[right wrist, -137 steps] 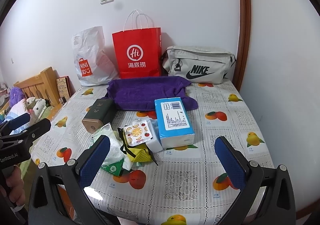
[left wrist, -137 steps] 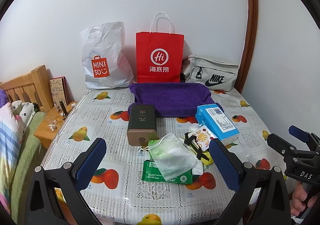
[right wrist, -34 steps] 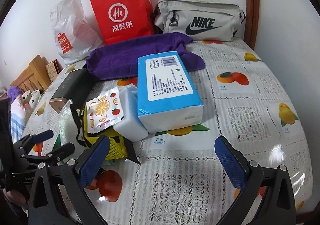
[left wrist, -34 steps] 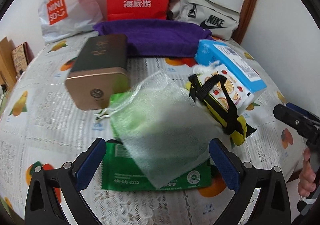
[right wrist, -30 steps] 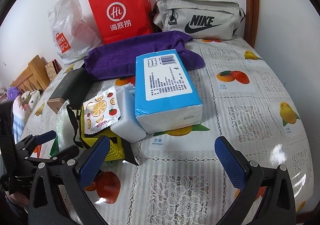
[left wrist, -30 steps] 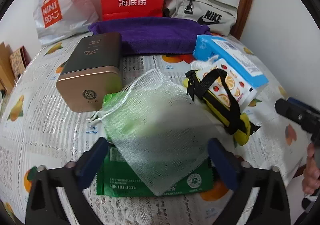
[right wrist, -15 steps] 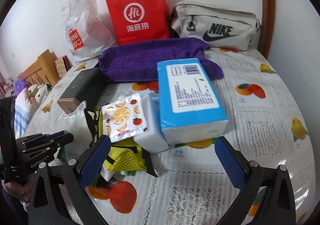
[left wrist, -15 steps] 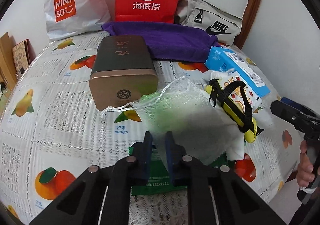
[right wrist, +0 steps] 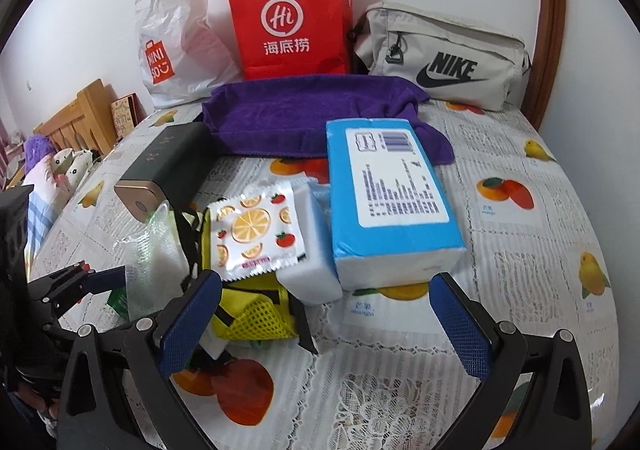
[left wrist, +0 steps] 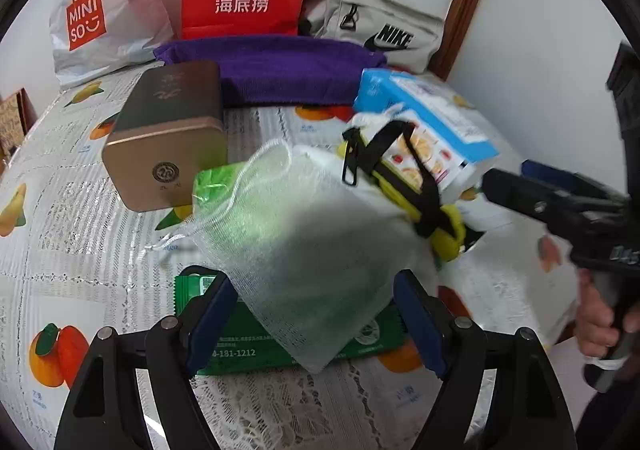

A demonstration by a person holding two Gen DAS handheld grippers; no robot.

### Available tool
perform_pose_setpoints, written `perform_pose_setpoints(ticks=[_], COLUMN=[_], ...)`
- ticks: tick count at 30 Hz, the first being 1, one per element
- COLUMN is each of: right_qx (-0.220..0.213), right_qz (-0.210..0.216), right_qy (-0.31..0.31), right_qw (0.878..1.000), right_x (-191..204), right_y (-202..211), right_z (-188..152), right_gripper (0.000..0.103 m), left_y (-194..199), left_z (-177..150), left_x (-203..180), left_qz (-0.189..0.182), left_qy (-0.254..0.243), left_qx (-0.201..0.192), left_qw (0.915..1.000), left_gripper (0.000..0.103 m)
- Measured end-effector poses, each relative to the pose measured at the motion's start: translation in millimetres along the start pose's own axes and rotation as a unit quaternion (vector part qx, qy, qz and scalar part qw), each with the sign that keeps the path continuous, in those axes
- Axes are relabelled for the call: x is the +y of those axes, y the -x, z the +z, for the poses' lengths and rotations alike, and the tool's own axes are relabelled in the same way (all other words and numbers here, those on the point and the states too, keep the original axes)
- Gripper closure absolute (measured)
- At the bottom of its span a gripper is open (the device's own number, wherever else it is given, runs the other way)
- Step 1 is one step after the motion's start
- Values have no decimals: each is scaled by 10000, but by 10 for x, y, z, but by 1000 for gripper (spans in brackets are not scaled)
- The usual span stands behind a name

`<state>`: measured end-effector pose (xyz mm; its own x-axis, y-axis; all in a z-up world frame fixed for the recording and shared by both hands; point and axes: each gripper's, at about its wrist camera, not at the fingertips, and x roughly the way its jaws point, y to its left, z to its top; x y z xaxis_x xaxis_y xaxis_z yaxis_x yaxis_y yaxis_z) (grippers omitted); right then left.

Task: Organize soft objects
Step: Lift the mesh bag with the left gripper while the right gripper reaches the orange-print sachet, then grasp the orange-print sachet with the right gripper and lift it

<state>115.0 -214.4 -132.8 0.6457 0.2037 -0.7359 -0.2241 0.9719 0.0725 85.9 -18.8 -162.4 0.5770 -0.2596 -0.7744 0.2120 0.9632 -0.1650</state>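
A white wall backs a bench [right wrist: 520, 234] covered with a fruit-print lace cloth; along the upper edge of both views stand a white Miniso bag [right wrist: 176, 42], a red paper bag [right wrist: 288, 18] and a grey Nike pouch [right wrist: 444, 54], with a purple towel [right wrist: 304, 118] spread in front of them. In the left wrist view the left tongs [left wrist: 312, 314] sit at the lower centre, their blue pads spread to either side of a white mesh drawstring pouch [left wrist: 312, 250]; the jaws have just been opening and the pouch lies between them, unpinched. The pouch rests on a green wipes packet [left wrist: 256, 346], just right of a gold-ended tin box [left wrist: 168, 138]. To its right lie a yellow mesh bag with black straps [left wrist: 424, 202], a fruit-print sachet [right wrist: 256, 234] on a white sponge block [right wrist: 312, 274], and a blue tissue pack [right wrist: 388, 202]. In the right wrist view the right tongs [right wrist: 324, 322] stand wide apart at the bottom of the frame, over the yellow bag and the near end of the tissue pack, gripping nothing. A hand [left wrist: 600, 314] holds them at the right edge of the left view
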Motion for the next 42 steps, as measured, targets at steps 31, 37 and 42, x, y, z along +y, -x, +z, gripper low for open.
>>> perform_pose_setpoints(ticks=[31,37,42], right_qx=[-26,34,4], right_qz=[269,200,297], right_qy=[827,1039,1164], right_qw=[9962,9944,9928], right_x=[382,531,556], right_y=[-278,-408,-346], right_z=[173,169,186], right_gripper=[17,23,53], left_y=[280,237,206], left_z=[62,47,36], left_x=[626,703,693], left_qz=[580,477,419], left_qy=[580,726,731], left_qx=[-158,-112,-80], left_qw=[9965,9962,9964], left_gripper=[94,94,94])
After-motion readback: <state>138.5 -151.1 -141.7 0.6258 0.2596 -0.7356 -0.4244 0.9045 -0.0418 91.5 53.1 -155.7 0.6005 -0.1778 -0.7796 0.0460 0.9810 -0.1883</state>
